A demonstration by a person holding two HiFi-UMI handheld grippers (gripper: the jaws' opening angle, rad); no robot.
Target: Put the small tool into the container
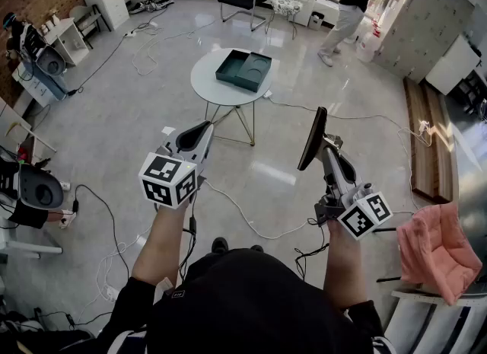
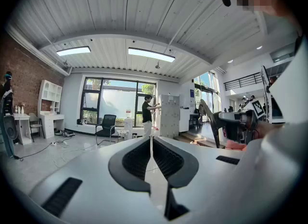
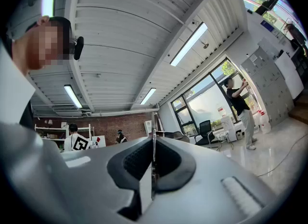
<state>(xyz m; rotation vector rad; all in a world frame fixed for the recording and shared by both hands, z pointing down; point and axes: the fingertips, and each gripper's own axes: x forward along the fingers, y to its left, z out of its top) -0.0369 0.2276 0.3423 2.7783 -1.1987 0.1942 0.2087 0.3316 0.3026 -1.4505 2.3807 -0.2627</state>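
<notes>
Container [image 1: 245, 71], one, on table [image 1: 209, 87]; left tool [image 1: 204, 129] and right tool [image 1: 319, 121] closed.

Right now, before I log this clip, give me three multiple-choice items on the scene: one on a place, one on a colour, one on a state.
1. Where does the dark green container sit?
A on a sofa
B on the round white table
C in a sink

2. What colour is the cloth at the head view's right edge?
A pink
B blue
C yellow

3. How do the jaws of the left gripper and the right gripper stand?
A both wide apart
B both together, nothing between
C one clamps the container

Answers:
1 B, the container rests on the tabletop.
2 A, the cloth is plainly pink.
3 B, each gripper view shows closed, empty jaws.
</notes>
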